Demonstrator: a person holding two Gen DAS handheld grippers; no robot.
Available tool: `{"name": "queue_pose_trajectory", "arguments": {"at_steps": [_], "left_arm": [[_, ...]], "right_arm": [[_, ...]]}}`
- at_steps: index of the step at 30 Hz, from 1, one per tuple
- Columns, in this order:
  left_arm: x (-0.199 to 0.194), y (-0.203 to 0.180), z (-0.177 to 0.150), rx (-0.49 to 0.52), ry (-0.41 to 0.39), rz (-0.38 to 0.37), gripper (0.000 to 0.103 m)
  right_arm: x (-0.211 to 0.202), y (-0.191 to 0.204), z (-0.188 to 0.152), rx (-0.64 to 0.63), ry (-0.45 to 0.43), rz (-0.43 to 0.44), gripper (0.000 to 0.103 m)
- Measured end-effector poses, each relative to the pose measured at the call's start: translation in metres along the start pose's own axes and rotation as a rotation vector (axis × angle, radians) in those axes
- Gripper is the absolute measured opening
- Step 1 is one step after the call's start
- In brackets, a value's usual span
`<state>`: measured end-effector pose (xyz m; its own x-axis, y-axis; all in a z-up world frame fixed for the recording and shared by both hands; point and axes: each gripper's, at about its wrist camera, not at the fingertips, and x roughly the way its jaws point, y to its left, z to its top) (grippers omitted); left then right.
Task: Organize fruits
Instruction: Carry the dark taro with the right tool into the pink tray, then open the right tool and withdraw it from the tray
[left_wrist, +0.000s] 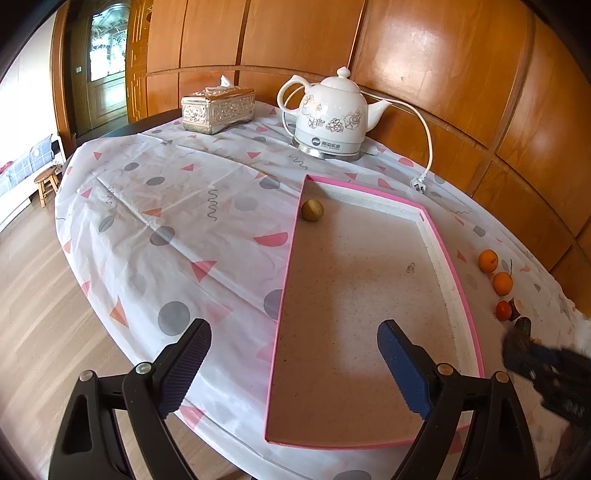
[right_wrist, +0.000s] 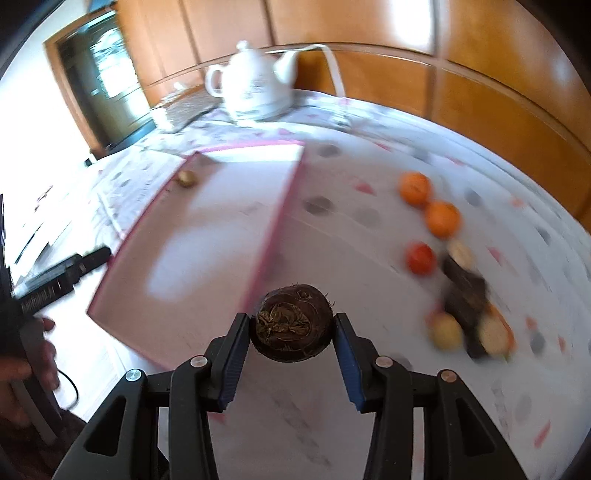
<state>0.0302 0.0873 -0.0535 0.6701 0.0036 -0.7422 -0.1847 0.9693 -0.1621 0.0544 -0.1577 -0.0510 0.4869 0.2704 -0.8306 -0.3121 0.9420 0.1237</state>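
Note:
A shallow pink-rimmed tray (left_wrist: 436, 229) lies on the patterned tablecloth, with one small tan round fruit (left_wrist: 312, 210) in its far left corner. My left gripper (left_wrist: 293, 363) is open and empty above the tray's near end. My right gripper (right_wrist: 291, 350) is shut on a dark brown hairy round fruit (right_wrist: 291, 323) and holds it above the cloth, just right of the tray's pink edge (right_wrist: 273, 229). Two oranges (right_wrist: 415, 188) (right_wrist: 442, 218) and a red fruit (right_wrist: 420, 257) lie to the right, with more blurred fruits and a dark object (right_wrist: 465, 295) nearer.
A white ceramic kettle (left_wrist: 332, 118) on its base stands at the back, its cord and plug (left_wrist: 419, 183) trailing right. A silver tissue box (left_wrist: 218, 109) sits back left. Wooden wall panels lie behind. The table edge drops to the wood floor (left_wrist: 40, 314) on the left.

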Motion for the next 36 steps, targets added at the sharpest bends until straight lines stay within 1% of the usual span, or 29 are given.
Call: {"name": "queue_pose_trajectory", "arguments": {"at_steps": [5,8,11,12,13,14,16,20,23,27,30,32,36], "left_arm": [[0.001,0.004,0.001,-0.008,0.001,0.004,0.092],[0.002,0.008,0.001,-0.022,0.008,0.010,0.092],[0.003,0.011,0.000,-0.032,0.014,0.017,0.092],[0.004,0.012,0.000,-0.035,0.015,0.021,0.092],[0.004,0.013,0.000,-0.038,0.016,0.023,0.092],[0.004,0.014,0.000,-0.043,0.017,0.025,0.092],[0.004,0.016,0.001,-0.051,0.015,0.027,0.092],[0.005,0.014,-0.001,-0.051,0.021,0.025,0.092],[0.004,0.011,-0.002,-0.043,0.020,0.019,0.092],[0.002,0.007,-0.001,-0.034,0.014,0.010,0.092],[0.001,0.003,-0.001,-0.019,0.013,0.009,0.092],[-0.002,0.000,-0.001,-0.009,0.006,0.009,0.092],[-0.006,-0.006,-0.001,0.011,-0.007,0.004,0.092]], "right_arm": [[0.024,0.026,0.035,-0.054,0.003,0.018,0.046],[0.033,0.036,0.050,-0.065,0.000,0.032,0.046],[0.040,0.045,0.062,-0.066,-0.040,0.023,0.048],[0.040,0.046,0.064,-0.057,-0.054,0.027,0.055],[0.040,0.047,0.067,-0.043,-0.060,0.025,0.066],[0.039,0.047,0.068,-0.033,-0.068,0.026,0.068],[0.033,0.046,0.064,-0.028,-0.081,0.024,0.068],[0.015,0.031,0.042,0.018,-0.110,-0.033,0.068],[0.003,0.013,0.019,0.059,-0.115,-0.104,0.068],[-0.012,-0.018,-0.013,0.153,-0.112,-0.193,0.069],[-0.025,-0.039,-0.033,0.202,-0.125,-0.274,0.069],[-0.032,-0.051,-0.043,0.231,-0.129,-0.309,0.070],[-0.042,-0.067,-0.060,0.245,-0.144,-0.402,0.070]]}}
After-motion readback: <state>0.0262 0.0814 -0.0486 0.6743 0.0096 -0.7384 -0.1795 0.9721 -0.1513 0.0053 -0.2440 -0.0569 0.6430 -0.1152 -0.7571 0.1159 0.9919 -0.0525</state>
